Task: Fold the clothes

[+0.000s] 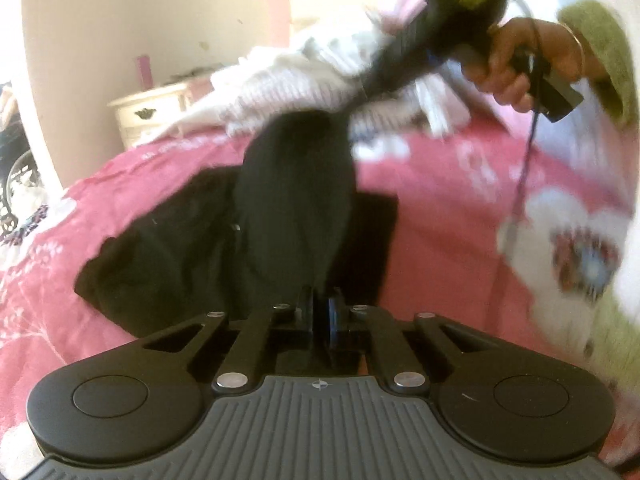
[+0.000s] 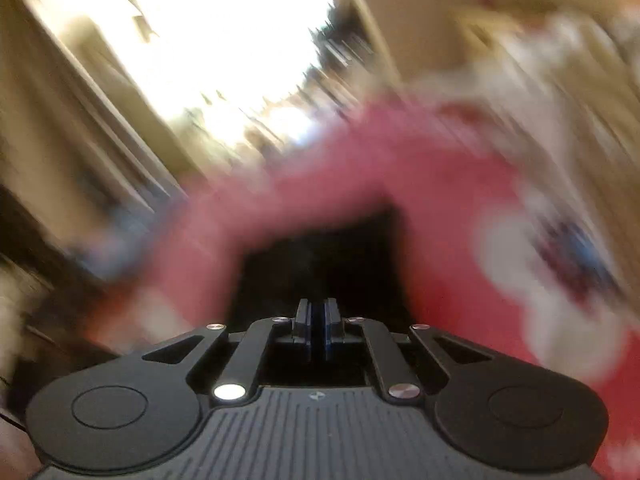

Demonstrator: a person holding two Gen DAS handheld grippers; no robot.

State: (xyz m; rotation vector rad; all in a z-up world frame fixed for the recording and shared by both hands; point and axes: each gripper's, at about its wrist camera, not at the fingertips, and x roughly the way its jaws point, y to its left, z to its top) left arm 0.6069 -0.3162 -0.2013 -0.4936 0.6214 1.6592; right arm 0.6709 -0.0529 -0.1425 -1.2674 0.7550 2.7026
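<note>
The black garment [image 1: 280, 216] lies on the pink flowered bedspread [image 1: 440, 208], partly spread flat and partly pulled up in a dark ridge that runs from my left jaws toward twelve o'clock. I judge the folding barely begun: I see no neat edges or finished rectangle, only a rumpled dark shape with one strip lifted off the bed.

My left gripper [image 1: 320, 312] has its jaws clenched, and the near end of that lifted strip seems to run into them, so I take it they are grasping the cloth. My right gripper [image 1: 362, 92], seen from the left wrist at one o'clock, meets the far end of the same strip; from its own camera [image 2: 319, 322] the jaws are pressed together with black cloth just ahead, so it appears to be grasping the garment as well.

Beyond the garment, at twelve o'clock, a heap of white clothes [image 1: 288, 76] waits unfolded, so most of the work is left.

The right wrist view is badly smeared; there I make out only pink bedding, a dark patch and a bright window. The garment's kind I cannot tell, and its near edge is hidden behind my left gripper. A hand [image 1: 516, 64] in a green sleeve [image 1: 600, 52] holds the right gripper at two o'clock.
</note>
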